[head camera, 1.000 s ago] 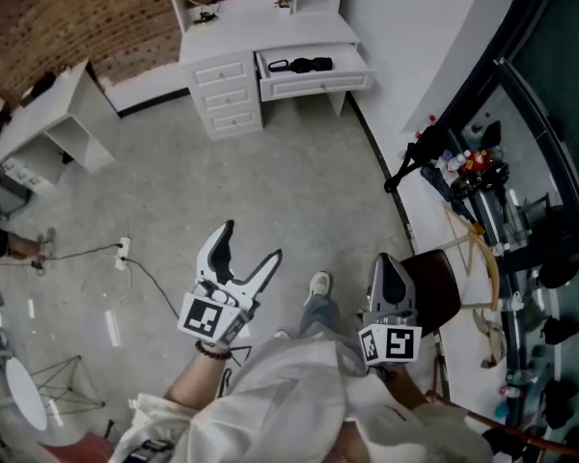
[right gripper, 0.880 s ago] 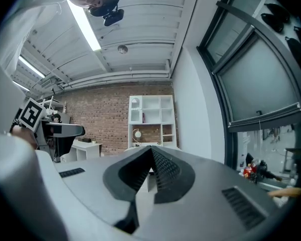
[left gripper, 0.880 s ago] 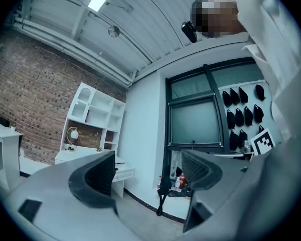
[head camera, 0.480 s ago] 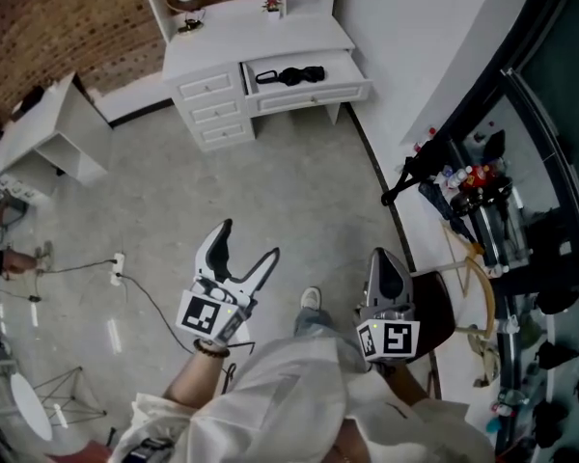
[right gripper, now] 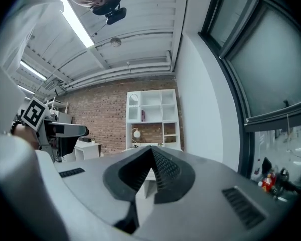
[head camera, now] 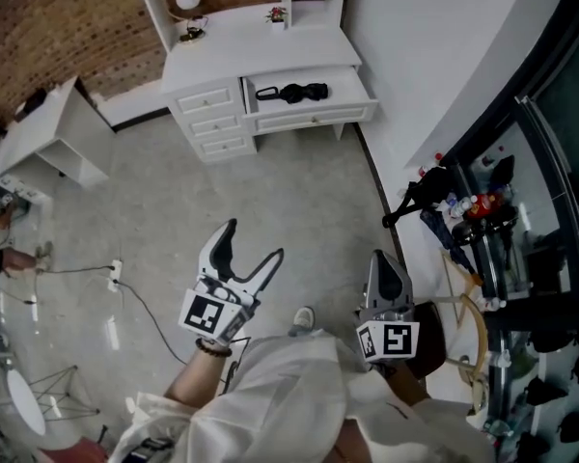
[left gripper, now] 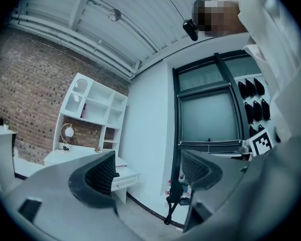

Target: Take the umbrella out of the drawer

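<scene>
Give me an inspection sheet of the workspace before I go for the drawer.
Surface: white desk, with a lamp on top.
Job's things: drawer open; black umbrella lies folded inside.
Clutter: bottles at right; chair beside the right gripper.
Grippers: left gripper jaws apart, empty; right gripper jaws together, empty; both far from the drawer.
Cables: power strip and cable on the floor.
Surroundings: brick wall, small white table, dark window frame.
</scene>
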A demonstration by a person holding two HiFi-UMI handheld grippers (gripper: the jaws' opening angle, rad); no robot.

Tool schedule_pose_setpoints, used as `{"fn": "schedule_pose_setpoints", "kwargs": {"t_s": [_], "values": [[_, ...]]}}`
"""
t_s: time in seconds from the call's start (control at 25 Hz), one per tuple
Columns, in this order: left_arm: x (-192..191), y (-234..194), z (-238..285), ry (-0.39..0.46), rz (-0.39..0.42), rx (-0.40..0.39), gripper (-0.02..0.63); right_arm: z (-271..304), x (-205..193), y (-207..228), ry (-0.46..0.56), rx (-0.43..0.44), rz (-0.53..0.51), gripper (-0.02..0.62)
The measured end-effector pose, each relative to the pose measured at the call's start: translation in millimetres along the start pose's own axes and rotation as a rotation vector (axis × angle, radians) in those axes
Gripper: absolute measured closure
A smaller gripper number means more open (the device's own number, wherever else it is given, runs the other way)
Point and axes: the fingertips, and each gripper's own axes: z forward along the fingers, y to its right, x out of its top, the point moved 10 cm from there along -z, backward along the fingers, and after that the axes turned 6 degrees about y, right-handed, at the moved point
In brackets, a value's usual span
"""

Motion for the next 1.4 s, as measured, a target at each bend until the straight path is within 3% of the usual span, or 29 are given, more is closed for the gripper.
{"fn": "schedule_pose_setpoints", "kwargs": {"t_s": [0.4, 0.72, 1.4], "values": [[-10.5, -11.6, 30.8, -0.025, 0.004, 0.034, 0.212, 40.4, -11.4, 20.8, -0.016, 0.050, 0.009, 0.578], [-22.5, -35.4, 75.7, -0.018, -0.013, 0.004, 0.212, 79.0, -21.0, 36.5, -0.011, 0.030, 0.013, 0.578], [-15.2, -176.7, 235.6, 0.022, -0.014, -0.081, 0.212, 276.4, -25.3, 60.2, 0.026, -0.016, -0.016, 0.578]]}}
